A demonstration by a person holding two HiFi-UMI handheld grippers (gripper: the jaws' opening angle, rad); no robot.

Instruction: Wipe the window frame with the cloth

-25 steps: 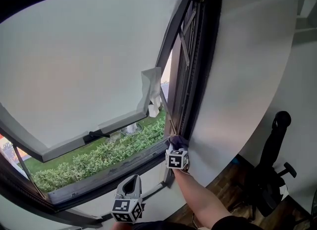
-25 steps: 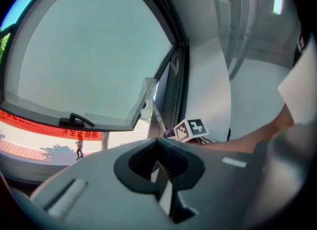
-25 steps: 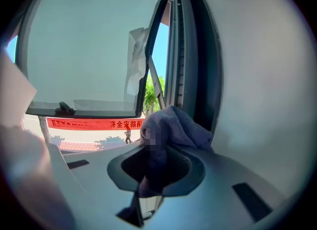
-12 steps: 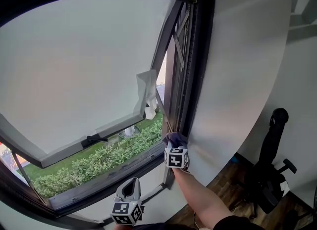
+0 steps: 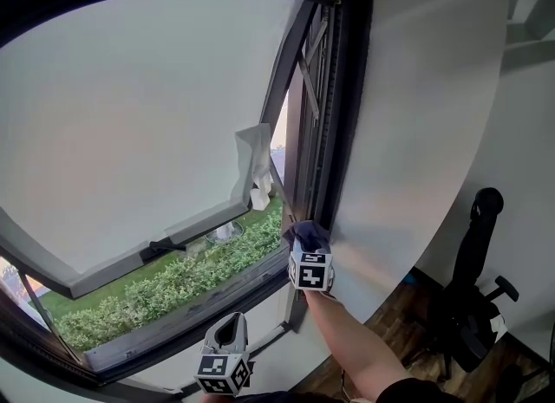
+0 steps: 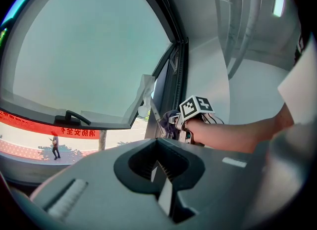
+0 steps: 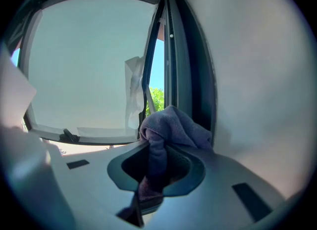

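Note:
A purple-grey cloth is bunched in my right gripper, whose jaws are shut on it. In the head view the cloth presses against the lower part of the dark window frame on the right side of the opening. The left gripper view shows the cloth and the right gripper at that same upright. My left gripper hangs low below the sill, jaws shut with nothing between them, away from the frame.
The window sash is swung outward, with a handle on its lower rail and a torn white film at its corner. A white wall lies right of the frame. A dark chair stands at lower right.
My right gripper with the cloth has moved slightly up along the right frame upright. The left gripper has stayed low.

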